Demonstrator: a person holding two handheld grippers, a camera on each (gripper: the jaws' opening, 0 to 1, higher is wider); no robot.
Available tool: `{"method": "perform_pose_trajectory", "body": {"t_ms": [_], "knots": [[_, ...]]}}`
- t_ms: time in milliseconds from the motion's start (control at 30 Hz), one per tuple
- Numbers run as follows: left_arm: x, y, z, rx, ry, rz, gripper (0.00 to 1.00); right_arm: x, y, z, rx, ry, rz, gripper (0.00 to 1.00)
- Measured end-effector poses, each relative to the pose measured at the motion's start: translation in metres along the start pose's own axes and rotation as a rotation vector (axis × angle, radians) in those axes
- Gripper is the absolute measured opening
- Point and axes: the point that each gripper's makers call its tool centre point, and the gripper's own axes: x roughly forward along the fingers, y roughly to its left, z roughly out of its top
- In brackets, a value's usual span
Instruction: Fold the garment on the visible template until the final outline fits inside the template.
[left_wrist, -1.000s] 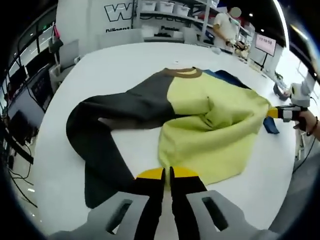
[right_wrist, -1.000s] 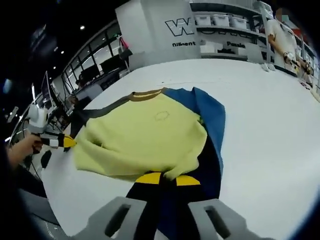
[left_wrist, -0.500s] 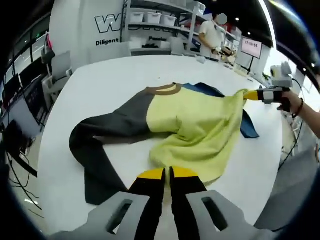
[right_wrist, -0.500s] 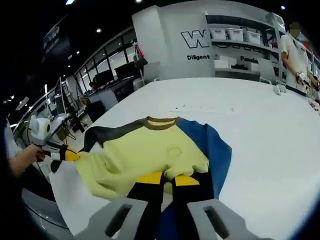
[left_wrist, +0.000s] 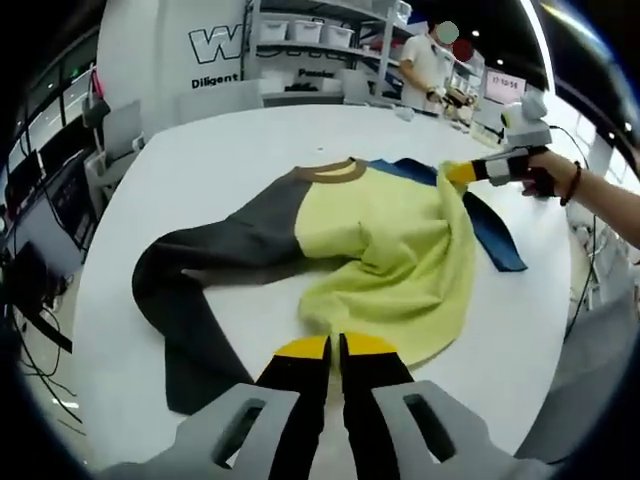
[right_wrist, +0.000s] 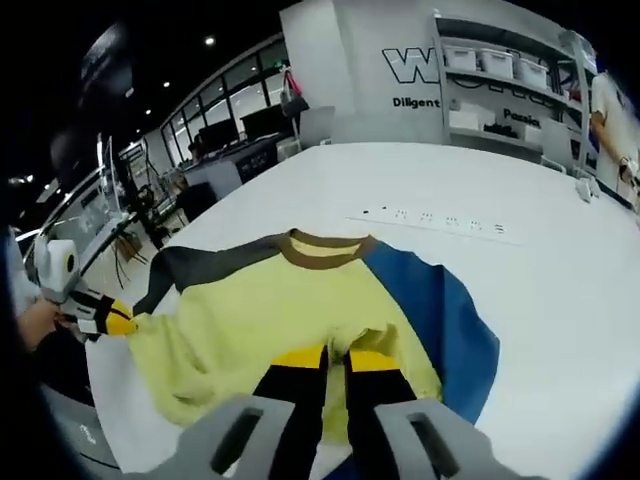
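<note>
Left gripper view: your left gripper (left_wrist: 335, 347) has its yellow-tipped jaws pressed together on the near hem of the sweatshirt (left_wrist: 385, 255), the yellow-green fabric bunched right at the tips. Just ahead of the jaws the yellow-green body panel rises in folds; off to their left the dark grey sleeve (left_wrist: 195, 290) loops out across the white table (left_wrist: 230, 140) and back toward you. Beyond the body panel sits the brown collar (left_wrist: 330, 171), and to the right of it the blue sleeve (left_wrist: 490, 225) lies flat. Farther right, your right gripper (left_wrist: 462, 175) pinches the far hem and holds it lifted above the table.

Right gripper view — the jaws of that right gripper (right_wrist: 335, 357) are clamped on a raised fold of the sweatshirt (right_wrist: 260, 310), cloth draped over both tips. Ahead lies the collar (right_wrist: 325, 249), with the blue sleeve (right_wrist: 445, 315) to the right. Far to the left your left gripper (right_wrist: 118, 322) holds the opposite hem corner. Past the garment a row of small marks (right_wrist: 435, 220) crosses the table (right_wrist: 560, 270) — shelving (right_wrist: 495, 75) stands beyond it.
</note>
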Motion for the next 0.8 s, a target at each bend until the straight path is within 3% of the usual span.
{"method": "perform_pose_trajectory", "body": {"t_ms": [200,333,533,667,800], "knots": [[0.003,0.002,0.000,-0.007,0.001,0.005,0.06,0.020,-0.008,-0.011,0.008,0.040,-0.006,0.00],[0.005,0.003,0.000,-0.012,-0.001,0.009,0.06,0.025,-0.011,-0.021,0.013,0.067,-0.006,0.09],[0.006,0.004,0.001,-0.021,-0.004,0.018,0.06,0.002,-0.008,-0.021,0.003,0.052,-0.010,0.22],[0.006,0.004,-0.001,-0.031,-0.004,0.023,0.06,-0.012,-0.007,-0.043,-0.003,0.076,-0.021,0.23],[0.007,0.003,-0.003,-0.034,0.001,0.027,0.06,-0.007,-0.007,-0.066,-0.003,0.132,-0.014,0.22]]}}
